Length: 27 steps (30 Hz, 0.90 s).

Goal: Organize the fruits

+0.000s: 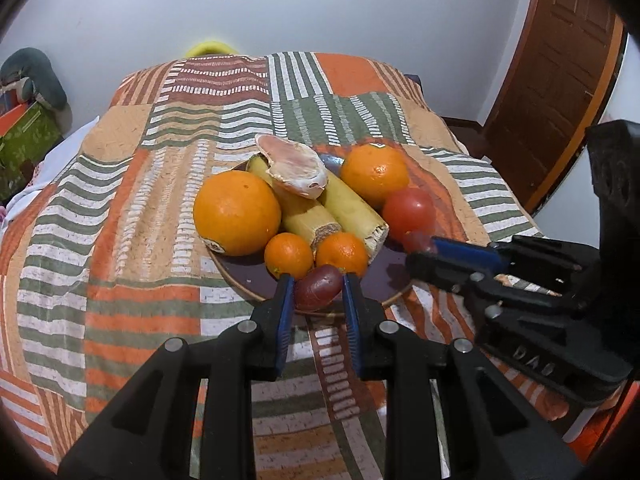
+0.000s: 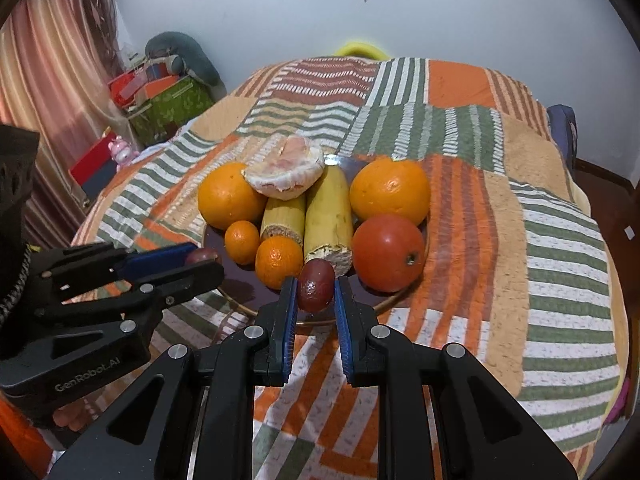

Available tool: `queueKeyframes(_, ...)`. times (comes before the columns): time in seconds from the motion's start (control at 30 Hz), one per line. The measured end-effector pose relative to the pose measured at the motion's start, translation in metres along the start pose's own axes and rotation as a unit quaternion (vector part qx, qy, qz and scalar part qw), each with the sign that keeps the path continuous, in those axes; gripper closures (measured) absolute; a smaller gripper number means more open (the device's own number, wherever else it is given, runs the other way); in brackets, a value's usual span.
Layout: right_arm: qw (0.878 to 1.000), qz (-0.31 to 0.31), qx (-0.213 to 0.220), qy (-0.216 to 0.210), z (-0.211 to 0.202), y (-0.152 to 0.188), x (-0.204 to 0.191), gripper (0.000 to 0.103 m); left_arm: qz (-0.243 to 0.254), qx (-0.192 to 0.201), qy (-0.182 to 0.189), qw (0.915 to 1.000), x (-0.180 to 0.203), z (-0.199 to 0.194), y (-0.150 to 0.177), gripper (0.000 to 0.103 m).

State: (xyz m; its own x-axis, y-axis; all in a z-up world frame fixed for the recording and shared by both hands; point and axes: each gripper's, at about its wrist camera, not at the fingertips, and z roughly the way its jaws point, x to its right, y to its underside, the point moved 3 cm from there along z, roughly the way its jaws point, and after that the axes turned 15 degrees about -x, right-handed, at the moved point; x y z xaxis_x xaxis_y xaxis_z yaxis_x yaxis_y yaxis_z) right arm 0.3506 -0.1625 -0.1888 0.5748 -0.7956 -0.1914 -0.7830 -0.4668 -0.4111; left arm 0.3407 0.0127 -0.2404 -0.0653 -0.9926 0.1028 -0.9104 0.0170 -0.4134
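A dark plate (image 1: 256,276) on a patterned bedspread holds two large oranges (image 1: 237,213), two small mandarins (image 1: 289,255), two banana pieces (image 1: 352,204), a peeled pomelo piece (image 1: 294,166) and a red tomato (image 1: 409,213). My left gripper (image 1: 316,286) is shut on a dark red date (image 1: 318,287) over the plate's near rim. My right gripper (image 2: 316,286) is shut on another dark red date (image 2: 317,286) just before the banana ends (image 2: 328,252). The right gripper also shows in the left wrist view (image 1: 420,248), beside the tomato. The left gripper also shows in the right wrist view (image 2: 200,260).
The bedspread (image 2: 460,128) covers a bed reaching back to a white wall. Boxes and a grey cushion (image 2: 180,56) stand at the far left. A wooden door (image 1: 552,72) is at the right. A curtain (image 2: 48,80) hangs at the left.
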Motion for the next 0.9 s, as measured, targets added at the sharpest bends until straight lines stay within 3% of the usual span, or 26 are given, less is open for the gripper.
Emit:
queueKeyframes(0.1, 1.0, -0.004, -0.006, 0.004, 0.007, 0.0, -0.001, 0.086, 0.003, -0.006, 0.0, 1.0, 0.0, 0.007, -0.002, 0.077)
queueKeyframes(0.17, 1.0, -0.006, -0.014, 0.001, 0.011, 0.0, -0.001, 0.084, 0.0, -0.009, 0.001, 1.0, -0.001, 0.01, -0.002, 0.069)
queueKeyframes(0.23, 1.0, -0.003, -0.017, -0.003, 0.012, 0.0, 0.0, 0.077, -0.004, -0.01, 0.0, 0.9999, -0.003, 0.012, -0.002, 0.064)
queueKeyframes(0.43, 1.0, 0.001, 0.006, 0.004, -0.009, 0.002, 0.001, 0.075, -0.01, 0.006, -0.004, 0.9999, -0.006, -0.005, 0.002, 0.064)
queueKeyframes(0.7, 0.996, -0.002, 0.088, 0.031, -0.091, 0.008, -0.018, 0.075, -0.016, 0.092, -0.015, 0.9955, 0.002, -0.096, 0.014, 0.064)
queueKeyframes(0.9, 0.983, -0.015, 0.18, 0.043, -0.183, 0.028, -0.049, 0.075, -0.007, 0.188, -0.015, 0.9821, 0.017, -0.195, 0.035, 0.064)
